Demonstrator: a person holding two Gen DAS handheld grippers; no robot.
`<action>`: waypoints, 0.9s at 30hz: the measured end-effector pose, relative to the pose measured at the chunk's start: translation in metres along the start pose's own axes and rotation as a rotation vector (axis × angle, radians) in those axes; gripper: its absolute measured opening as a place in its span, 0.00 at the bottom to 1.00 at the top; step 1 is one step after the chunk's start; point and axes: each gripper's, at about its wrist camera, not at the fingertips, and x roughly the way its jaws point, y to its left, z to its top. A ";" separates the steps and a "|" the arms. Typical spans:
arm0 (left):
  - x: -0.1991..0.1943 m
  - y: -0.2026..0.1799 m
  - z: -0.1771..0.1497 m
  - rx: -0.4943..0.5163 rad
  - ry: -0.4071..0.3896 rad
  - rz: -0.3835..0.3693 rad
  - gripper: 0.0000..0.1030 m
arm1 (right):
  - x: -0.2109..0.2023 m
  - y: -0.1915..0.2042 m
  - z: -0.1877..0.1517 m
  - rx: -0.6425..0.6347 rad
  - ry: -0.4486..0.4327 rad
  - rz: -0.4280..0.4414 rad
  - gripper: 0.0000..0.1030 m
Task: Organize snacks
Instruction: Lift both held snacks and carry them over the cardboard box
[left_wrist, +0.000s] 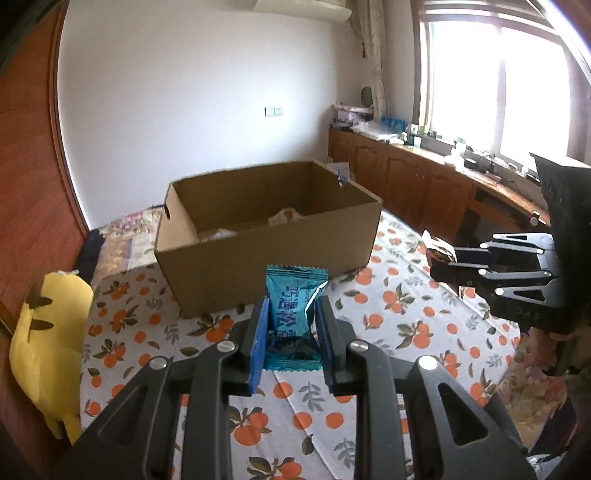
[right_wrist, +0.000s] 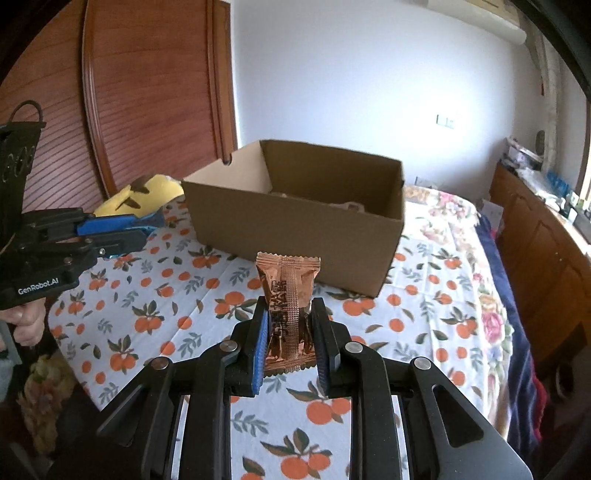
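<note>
The left gripper (left_wrist: 291, 314) has its jaws clamped on a blue snack packet (left_wrist: 293, 306); the right wrist view alone shows the right gripper (right_wrist: 290, 317) clamped on a brown snack packet (right_wrist: 287, 310). Both hang above the bed (right_wrist: 177, 295), short of the open cardboard box (left_wrist: 258, 254).

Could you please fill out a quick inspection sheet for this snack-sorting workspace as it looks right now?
Surface: orange-print tablecloth over a bed.
Job's things: open cardboard box with a few wrapped items inside; blue snack packet; copper snack packet.
Clutter: yellow plush toy at the cloth's edge.
Grippers: left gripper clamped on the blue packet; right gripper clamped on the copper packet; both short of the box.
Cables: nothing seen.
Surroundings: wooden wardrobe, window-side cabinets.
</note>
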 end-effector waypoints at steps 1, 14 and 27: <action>-0.004 -0.001 0.003 -0.002 -0.010 -0.001 0.23 | -0.003 -0.001 0.000 0.001 -0.004 -0.001 0.20; -0.018 0.006 0.031 0.011 -0.071 0.021 0.23 | -0.022 -0.001 0.022 -0.008 -0.063 -0.003 0.20; 0.020 0.026 0.058 0.023 -0.065 0.058 0.23 | 0.009 -0.008 0.061 -0.039 -0.073 0.005 0.20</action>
